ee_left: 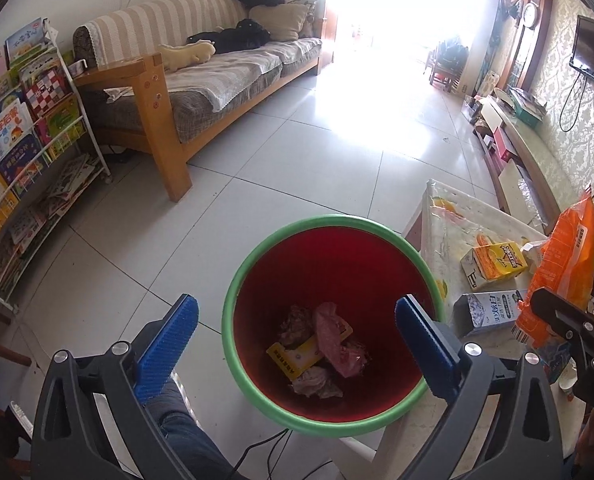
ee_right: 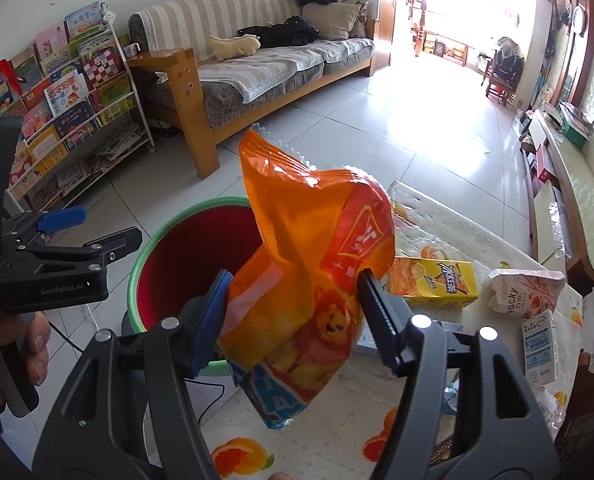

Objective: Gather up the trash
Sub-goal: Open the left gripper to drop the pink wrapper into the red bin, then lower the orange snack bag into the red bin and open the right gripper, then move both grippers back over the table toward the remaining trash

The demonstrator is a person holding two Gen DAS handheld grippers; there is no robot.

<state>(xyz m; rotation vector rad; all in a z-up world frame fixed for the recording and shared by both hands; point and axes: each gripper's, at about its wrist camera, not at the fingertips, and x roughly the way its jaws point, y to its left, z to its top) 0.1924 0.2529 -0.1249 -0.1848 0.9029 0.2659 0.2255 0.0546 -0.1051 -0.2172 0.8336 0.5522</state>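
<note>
Two jaws of the left gripper [ee_left: 297, 344] stand wide apart with nothing between them, hanging over the red bin [ee_left: 333, 276], whose bottom already holds crumpled wrappers. At three o'clock the orange snack bag [ee_left: 565, 264] rises in the other gripper, beside the bin rather than above it.

From the right wrist, the right gripper [ee_right: 293, 312] clenches the orange snack bag [ee_right: 309, 264] across its lower half. Its long axis runs from five o'clock up to eleven, top edge towards the bin [ee_right: 165, 264] at nine o'clock. Let go from here, the limp bag could likely drop on the table [ee_right: 337, 432] or catch the green rim.
</note>
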